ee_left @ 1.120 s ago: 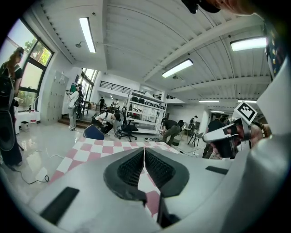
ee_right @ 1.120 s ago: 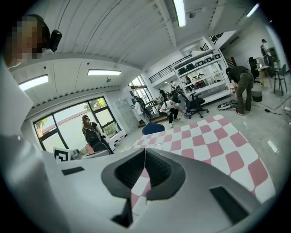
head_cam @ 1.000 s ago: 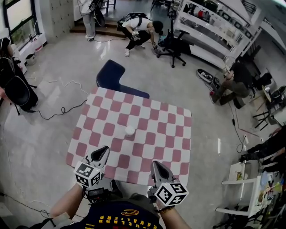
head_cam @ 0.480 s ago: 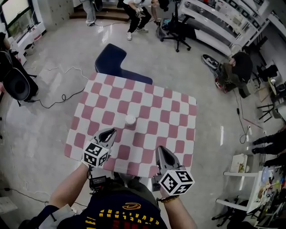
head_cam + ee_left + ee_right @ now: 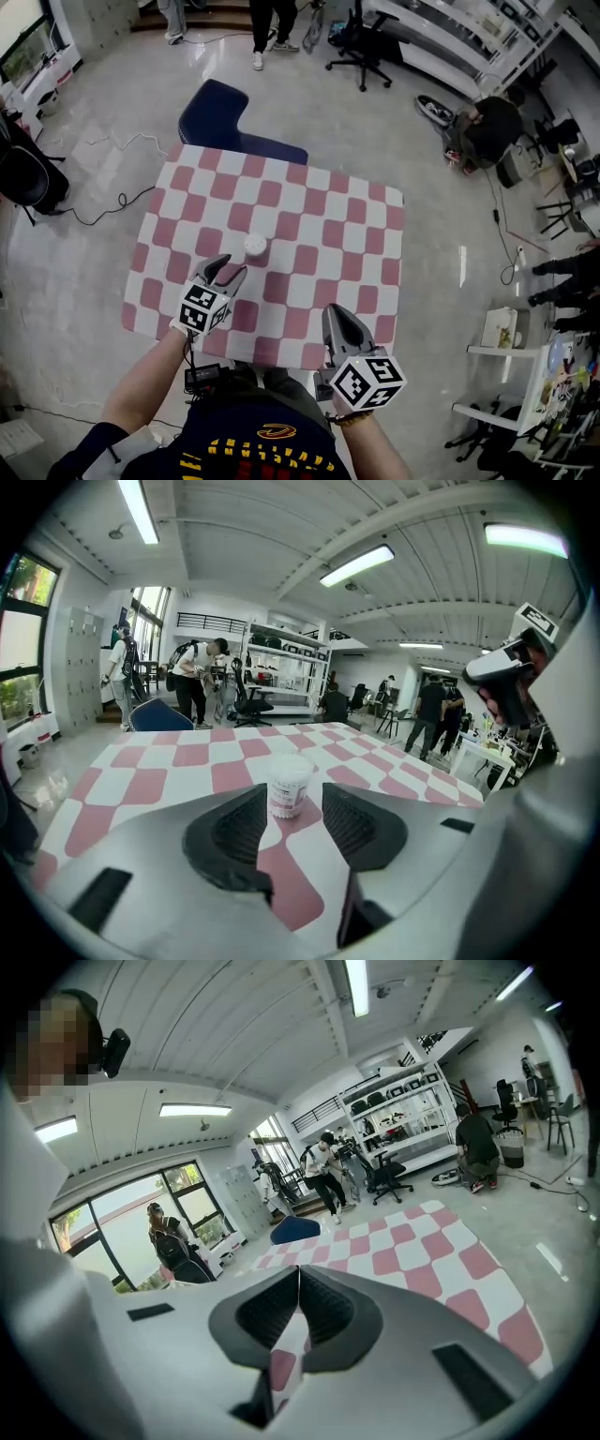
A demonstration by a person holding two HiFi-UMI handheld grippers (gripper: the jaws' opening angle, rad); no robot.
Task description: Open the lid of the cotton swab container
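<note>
The cotton swab container [image 5: 255,246] is a small white tub with its lid on, standing upright on the pink-and-white checked table [image 5: 319,216]. My left gripper [image 5: 225,271] is just short of it on the near left, and its jaws are opening with nothing between them. In the left gripper view the container [image 5: 290,785] shows a little beyond the left gripper [image 5: 293,808], in line with the gap. My right gripper [image 5: 335,318] hovers over the table's near edge, shut and empty. In the right gripper view the right gripper [image 5: 298,1277] has its tips together.
A blue chair [image 5: 220,112] stands at the table's far side. A black office chair [image 5: 361,47] and shelves [image 5: 469,37] are at the back. Several people are about the room. A white side table [image 5: 497,352] is at the right, and a cable [image 5: 103,202] lies on the floor at left.
My left gripper has moved forward towards the container and its jaws have parted. The right gripper has barely moved. The head view has shifted a little.
</note>
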